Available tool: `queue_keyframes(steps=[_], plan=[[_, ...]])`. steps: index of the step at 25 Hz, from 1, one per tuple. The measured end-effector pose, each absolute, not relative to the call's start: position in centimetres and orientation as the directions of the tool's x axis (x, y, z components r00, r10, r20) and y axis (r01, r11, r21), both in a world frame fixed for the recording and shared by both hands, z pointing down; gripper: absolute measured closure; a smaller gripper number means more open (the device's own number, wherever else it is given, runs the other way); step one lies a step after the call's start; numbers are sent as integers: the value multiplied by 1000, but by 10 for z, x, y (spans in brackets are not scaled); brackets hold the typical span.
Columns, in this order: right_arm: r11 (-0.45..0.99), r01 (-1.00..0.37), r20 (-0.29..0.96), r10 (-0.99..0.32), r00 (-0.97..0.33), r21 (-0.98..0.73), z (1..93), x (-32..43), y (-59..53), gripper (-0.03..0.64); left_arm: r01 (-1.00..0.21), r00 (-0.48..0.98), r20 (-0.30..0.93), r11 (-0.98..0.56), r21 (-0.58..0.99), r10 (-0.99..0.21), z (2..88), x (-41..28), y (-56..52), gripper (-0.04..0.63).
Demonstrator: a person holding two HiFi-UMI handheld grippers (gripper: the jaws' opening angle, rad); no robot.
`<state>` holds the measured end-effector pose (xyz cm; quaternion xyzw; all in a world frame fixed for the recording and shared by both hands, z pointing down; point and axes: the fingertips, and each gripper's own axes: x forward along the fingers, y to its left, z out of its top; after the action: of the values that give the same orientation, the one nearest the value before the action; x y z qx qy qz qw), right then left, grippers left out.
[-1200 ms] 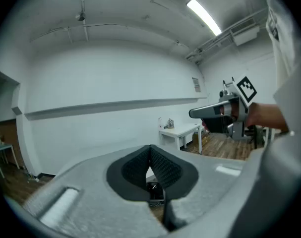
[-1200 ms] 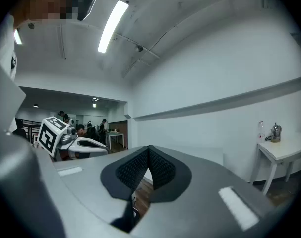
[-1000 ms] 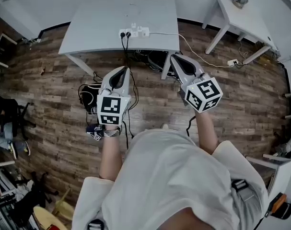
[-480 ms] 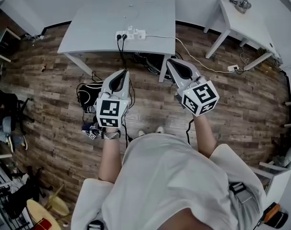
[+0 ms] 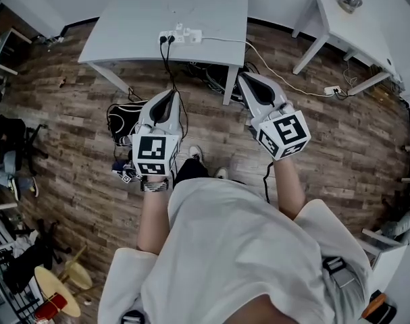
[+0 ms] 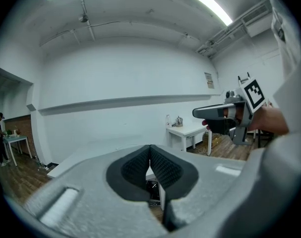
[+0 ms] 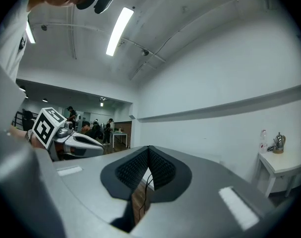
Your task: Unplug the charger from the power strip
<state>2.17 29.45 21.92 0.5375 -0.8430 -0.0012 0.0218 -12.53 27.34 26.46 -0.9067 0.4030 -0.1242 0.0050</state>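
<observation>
A grey table point(image 5: 150, 19) stands ahead. The left gripper point(image 5: 169, 96) and right gripper point(image 5: 248, 81) hang well short of it, jaws pressed together, empty. At its front edge lies the white power strip point(image 5: 186, 37), with the charger point(image 5: 167, 39), seemingly a small black plug, in its left end.

Bare table point(image 5: 144, 19) top lies behind and on both sides of the power strip point(image 5: 180, 38), so approach from above is open. At the near edge, black cables point(image 5: 168, 66) hang to the floor, with a bag point(image 5: 123, 120) and table legs point(image 5: 228, 86) beneath.
</observation>
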Motion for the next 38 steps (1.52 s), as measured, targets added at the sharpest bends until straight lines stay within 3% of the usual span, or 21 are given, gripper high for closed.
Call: queue_keyframes(steps=[9, 27, 38], plan=[[424, -905, 77, -901, -426, -41, 245, 33, 245, 615, -711, 661, 253, -698, -90, -706, 286, -111, 222, 594], [392, -920, 140, -910, -391, -17, 254, 45, 31, 615, -671, 706, 251, -739, -61, -662, 299, -81, -12, 592], [382, -923, 236, -903, -360, 54, 294, 36, -28, 615, -670, 685, 383, -743, -3, -619, 353, -75, -60, 578]])
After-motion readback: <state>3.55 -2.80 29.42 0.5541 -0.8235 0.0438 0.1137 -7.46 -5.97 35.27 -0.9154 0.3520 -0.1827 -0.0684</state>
